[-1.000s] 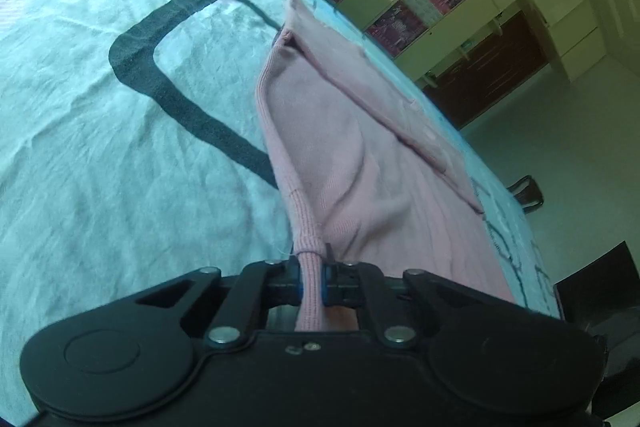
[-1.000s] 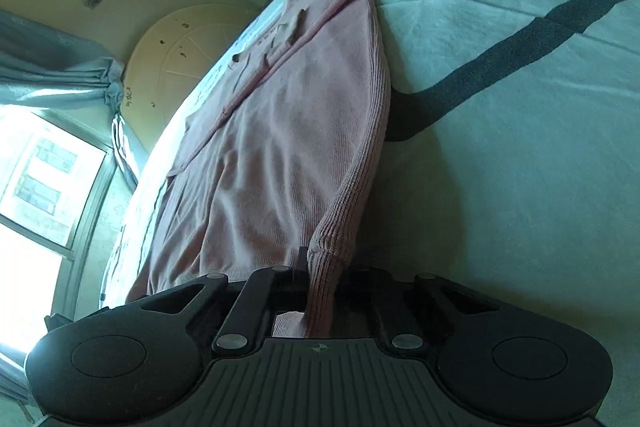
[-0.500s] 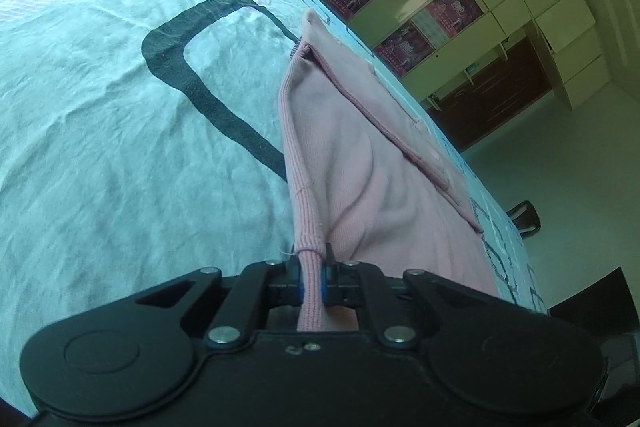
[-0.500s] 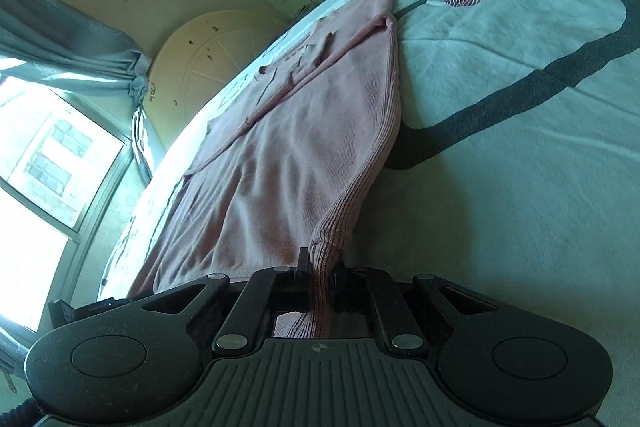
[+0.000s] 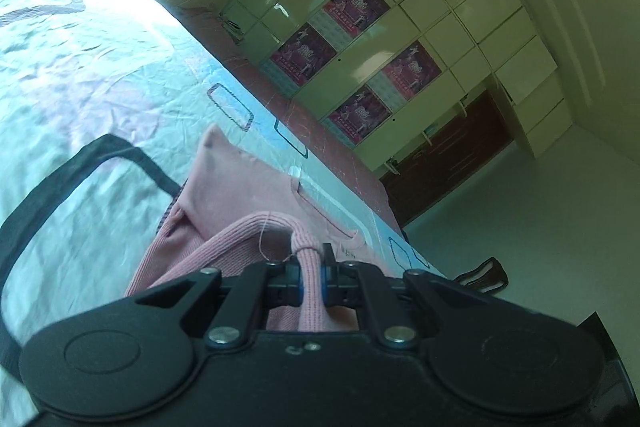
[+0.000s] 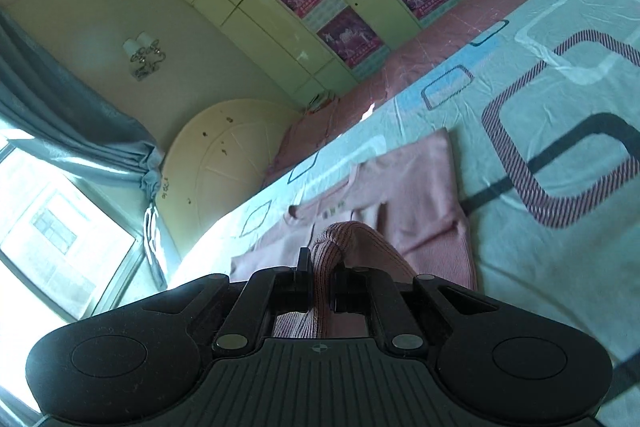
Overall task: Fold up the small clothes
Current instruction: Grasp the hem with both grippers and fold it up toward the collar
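A pink knit sweater [image 5: 240, 183] lies on the bed with its far part flat; it also shows in the right wrist view [image 6: 416, 187]. My left gripper [image 5: 311, 279] is shut on the ribbed hem, which arches up over the flat part. My right gripper [image 6: 321, 283] is shut on the ribbed hem at the other corner, also lifted and curled forward over the sweater. The fabric under both grippers is hidden by their black bodies.
The bed sheet [image 6: 560, 227] is pale blue with dark and striped rectangle prints. A pink mattress edge [image 6: 420, 63], a cream cupboard wall with purple posters [image 5: 360, 59], a round headboard [image 6: 224, 155] and a curtained window [image 6: 60, 235] lie beyond.
Both grippers have lifted the hem and carried it forward over the sweater toward its far end. The views have tilted up from the bed to the cupboards.
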Demonstrator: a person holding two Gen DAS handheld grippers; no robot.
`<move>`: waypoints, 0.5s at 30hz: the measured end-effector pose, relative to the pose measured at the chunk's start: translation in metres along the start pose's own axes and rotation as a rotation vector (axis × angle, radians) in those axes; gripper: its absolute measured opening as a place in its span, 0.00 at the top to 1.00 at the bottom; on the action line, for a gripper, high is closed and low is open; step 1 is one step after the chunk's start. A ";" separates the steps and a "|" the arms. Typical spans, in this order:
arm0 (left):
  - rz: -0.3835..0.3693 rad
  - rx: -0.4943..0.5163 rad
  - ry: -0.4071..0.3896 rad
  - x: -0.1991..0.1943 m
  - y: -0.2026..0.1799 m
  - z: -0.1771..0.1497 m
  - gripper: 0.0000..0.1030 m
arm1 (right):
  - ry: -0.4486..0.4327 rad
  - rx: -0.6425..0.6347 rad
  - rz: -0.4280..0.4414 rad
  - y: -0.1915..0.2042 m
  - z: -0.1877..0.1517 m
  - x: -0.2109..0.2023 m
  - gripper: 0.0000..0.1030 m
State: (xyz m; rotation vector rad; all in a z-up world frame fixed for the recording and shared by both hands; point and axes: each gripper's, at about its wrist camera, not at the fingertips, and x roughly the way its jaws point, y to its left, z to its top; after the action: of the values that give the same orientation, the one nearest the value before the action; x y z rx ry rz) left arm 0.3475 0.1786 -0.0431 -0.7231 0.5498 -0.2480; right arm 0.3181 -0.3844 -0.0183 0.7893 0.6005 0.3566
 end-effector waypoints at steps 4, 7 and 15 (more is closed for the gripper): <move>0.045 0.001 0.045 0.071 0.007 0.039 0.94 | 0.022 0.066 -0.045 -0.016 0.048 0.062 0.94; 0.098 0.006 0.112 0.126 0.019 0.059 0.94 | 0.061 0.133 -0.081 -0.041 0.069 0.110 0.94; 0.158 0.032 0.188 0.207 0.051 0.079 0.64 | 0.136 0.231 -0.187 -0.104 0.090 0.201 0.73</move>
State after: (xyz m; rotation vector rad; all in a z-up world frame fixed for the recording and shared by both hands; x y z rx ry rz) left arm 0.5651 0.1773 -0.1102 -0.6248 0.7766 -0.1783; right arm 0.5390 -0.4002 -0.1199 0.9261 0.8475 0.1710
